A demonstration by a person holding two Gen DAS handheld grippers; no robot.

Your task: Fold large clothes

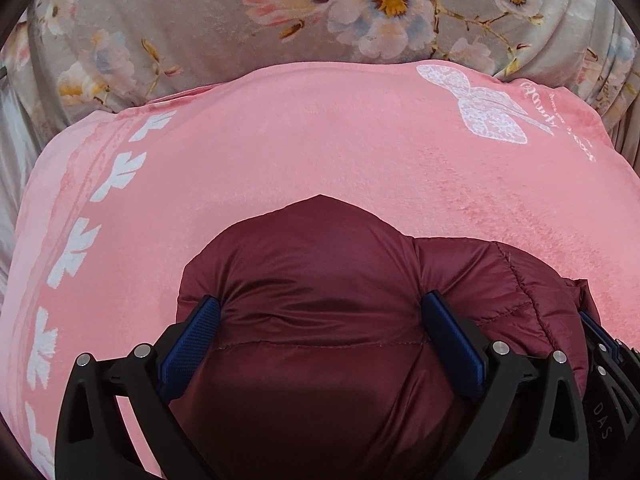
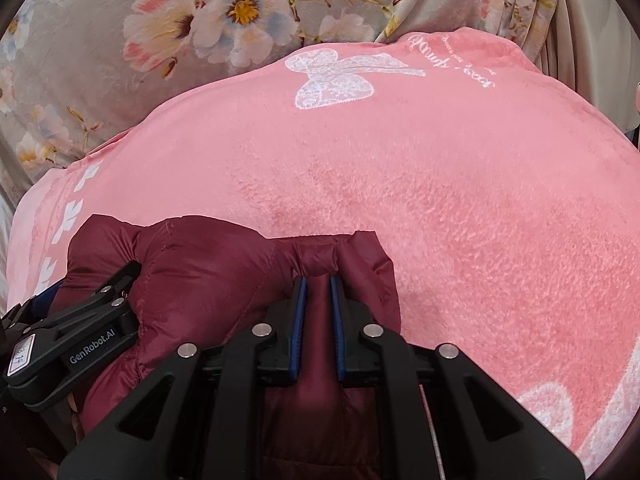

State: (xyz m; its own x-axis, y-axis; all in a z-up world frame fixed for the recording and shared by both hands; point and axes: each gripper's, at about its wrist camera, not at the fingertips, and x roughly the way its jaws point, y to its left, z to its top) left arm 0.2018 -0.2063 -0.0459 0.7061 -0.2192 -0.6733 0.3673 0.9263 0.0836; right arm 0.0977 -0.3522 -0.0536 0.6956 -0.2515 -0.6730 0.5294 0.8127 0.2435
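Left wrist view: left gripper [image 1: 320, 312], black frame with blue textured pads, has its jaws spread wide. A bulging lobe of the maroon quilted puffer jacket [image 1: 312, 280] sits between the pads; both pads [image 1: 188, 344] touch its sides and dent the cloth a little, but I can't tell a real clamp from contact, so I read it as released. Jacket fabric is smooth, slightly shiny nylon with stitched seams forming padded panels; the far edge comes to a soft point. It lies at the near edge of a pink plush fleece blanket [image 1: 320, 152], short matte nap, with a column of white leaf shapes down the left side and a white lace-pattern bow [image 1: 480, 108] plus white script at far right. Beyond the blanket, grey velvety floral bedding [image 1: 160, 20] with cream, pink and blue flowers, gathered in folds at far right. Part of the right gripper [image 1: 600, 340] shows at the right edge, against the jacket.

Right wrist view: right gripper [image 2: 318, 292] has its jaws nearly together, pinching a narrow upright ridge of the same maroon jacket [image 2: 200, 276] between the blue pads. The jacket is bunched in rounded puffs to the left and behind the pinch, at near left on the pink blanket [image 2: 440, 200]. Left gripper [image 2: 100, 304], black with white lettering, sits at near left on the jacket. White bow [image 2: 340, 80] is far centre, floral bedding [image 2: 120, 20] beyond it.
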